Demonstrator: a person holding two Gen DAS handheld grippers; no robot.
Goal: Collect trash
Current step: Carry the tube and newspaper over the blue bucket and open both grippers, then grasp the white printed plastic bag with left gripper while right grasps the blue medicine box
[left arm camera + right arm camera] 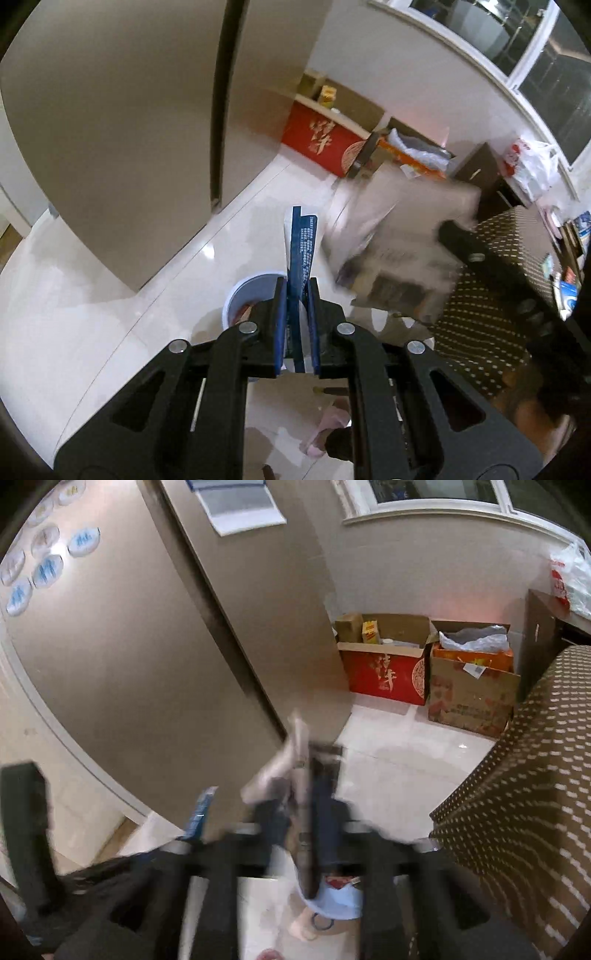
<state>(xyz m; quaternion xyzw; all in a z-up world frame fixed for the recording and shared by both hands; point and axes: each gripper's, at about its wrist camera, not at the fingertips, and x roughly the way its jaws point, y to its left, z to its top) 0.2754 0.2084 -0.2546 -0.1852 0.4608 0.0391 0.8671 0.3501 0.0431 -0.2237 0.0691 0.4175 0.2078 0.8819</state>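
My left gripper is shut on a flat blue and white wrapper that sticks up between its fingers, above a round white trash bin on the floor. My right gripper is blurred and is shut on a crumpled grey-white carton. The same carton shows blurred at the right of the left wrist view, held by the right gripper's dark finger. The bin shows low behind the right gripper. The blue wrapper shows at the left of the right wrist view.
A tall beige fridge stands on the left. Red and brown cardboard boxes sit against the far wall. A brown dotted tablecloth hangs on the right. White tiled floor lies below. A pink slipper is underfoot.
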